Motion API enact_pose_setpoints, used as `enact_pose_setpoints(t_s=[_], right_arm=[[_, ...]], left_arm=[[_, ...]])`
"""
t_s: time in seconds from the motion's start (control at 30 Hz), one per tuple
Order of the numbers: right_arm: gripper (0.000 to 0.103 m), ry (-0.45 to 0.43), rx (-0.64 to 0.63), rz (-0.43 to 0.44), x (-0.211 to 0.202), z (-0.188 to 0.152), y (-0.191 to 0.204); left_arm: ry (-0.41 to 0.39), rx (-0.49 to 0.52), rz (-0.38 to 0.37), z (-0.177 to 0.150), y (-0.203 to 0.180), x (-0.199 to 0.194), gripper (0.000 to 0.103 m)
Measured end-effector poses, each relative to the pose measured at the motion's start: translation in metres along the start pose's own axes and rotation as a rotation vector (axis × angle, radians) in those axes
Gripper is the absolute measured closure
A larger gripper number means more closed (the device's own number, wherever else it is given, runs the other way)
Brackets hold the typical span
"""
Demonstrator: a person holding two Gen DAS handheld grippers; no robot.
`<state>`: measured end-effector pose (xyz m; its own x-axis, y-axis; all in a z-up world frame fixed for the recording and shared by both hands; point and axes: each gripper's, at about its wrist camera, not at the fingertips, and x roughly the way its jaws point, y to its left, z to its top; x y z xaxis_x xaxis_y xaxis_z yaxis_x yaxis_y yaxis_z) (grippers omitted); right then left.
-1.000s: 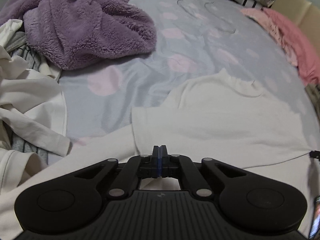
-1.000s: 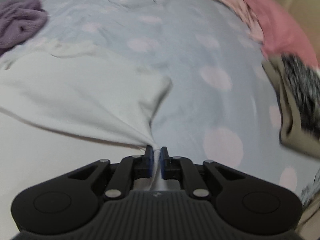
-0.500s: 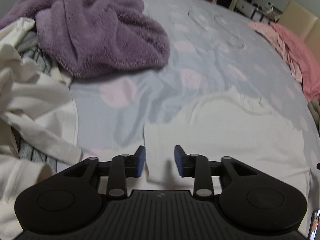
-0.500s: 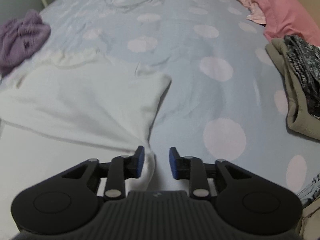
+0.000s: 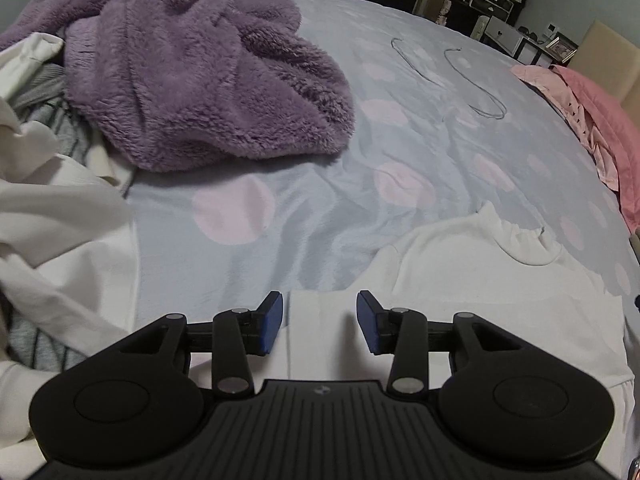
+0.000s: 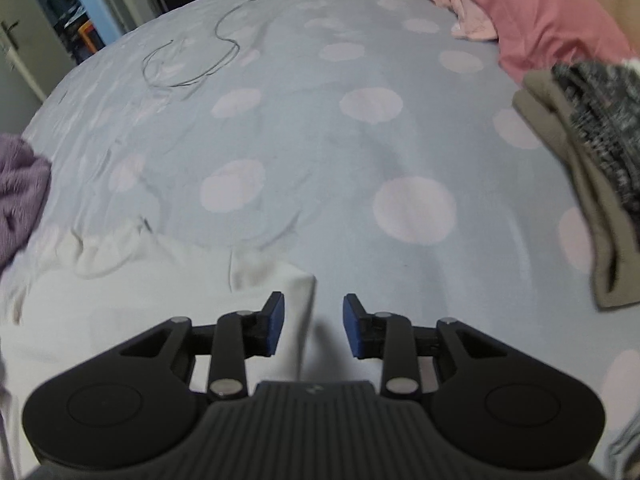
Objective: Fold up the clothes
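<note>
Left wrist view shows your left gripper (image 5: pixel 319 322) spread wide with nothing between its blue pads, sitting low over the folded edge of the white top (image 5: pixel 460 280), which lies flat on the dotted bedsheet (image 5: pixel 320 208) with its collar pointing away from you. Your right gripper (image 6: pixel 313 326) is likewise parted and empty, poised over the top's (image 6: pixel 140 292) opposite corner, so both ends are covered for a matched pinch. The blurred right view makes it hard to tell whether the fabric beneath is one layer or two. The purple fleece (image 5: pixel 200 80) and pale heap (image 5: pixel 60 220) sit aside, presumably awaiting folding.
</note>
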<state>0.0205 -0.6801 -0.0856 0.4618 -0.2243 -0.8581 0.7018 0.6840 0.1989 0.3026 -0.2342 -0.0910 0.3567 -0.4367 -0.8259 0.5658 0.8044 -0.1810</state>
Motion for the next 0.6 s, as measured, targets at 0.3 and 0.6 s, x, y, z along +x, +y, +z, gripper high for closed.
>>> enact_pose_setpoints(t_s=[0.3,0.6], right_arm=[[0.098,0.028,0.021,0.017,0.035,-0.006,0.015],[0.099,-0.036,-0.008,-0.059,0.018,0.011,0.002]], left_arm=[[-0.006,0.005,-0.009,-0.005,-0.006,0.016,0.103],[-0.093,0.034,-0.063,0.01,-0.03,0.0,0.103]])
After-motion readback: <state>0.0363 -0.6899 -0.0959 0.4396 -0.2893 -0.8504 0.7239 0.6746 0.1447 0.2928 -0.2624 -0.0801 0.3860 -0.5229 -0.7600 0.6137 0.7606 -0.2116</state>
